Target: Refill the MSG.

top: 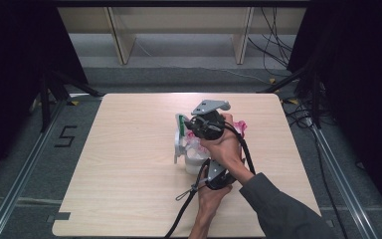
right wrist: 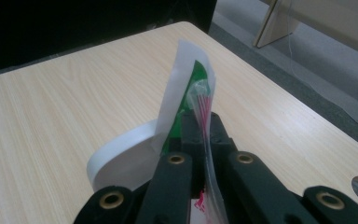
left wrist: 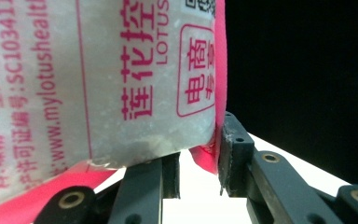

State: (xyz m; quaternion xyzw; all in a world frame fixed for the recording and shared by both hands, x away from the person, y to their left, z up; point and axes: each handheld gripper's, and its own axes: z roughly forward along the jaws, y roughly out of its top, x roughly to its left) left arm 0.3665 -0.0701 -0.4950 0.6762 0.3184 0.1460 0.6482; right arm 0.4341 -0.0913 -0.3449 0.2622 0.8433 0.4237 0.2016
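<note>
Left claw (left wrist: 198,175): clamped on the pink-edged bag's (left wrist: 98,84) lower corner.
Right claw (right wrist: 200,135): pinching that bag's top edge, above the bench (right wrist: 51,107).

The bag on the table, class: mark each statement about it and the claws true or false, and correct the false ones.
1. The bag carries pink printing. True.
2. The right claw stands wide open with nothing in it. False: it is shut on the bag's thin, clear top edge.
3. The table is dark metal. False: it is light wood.
4. A white piece with a green patch stands upright just ahead of the right claw. True.
5. The bag is filled with blue liquid. False: the left gripper view shows a whitish, grainy filling.
</note>
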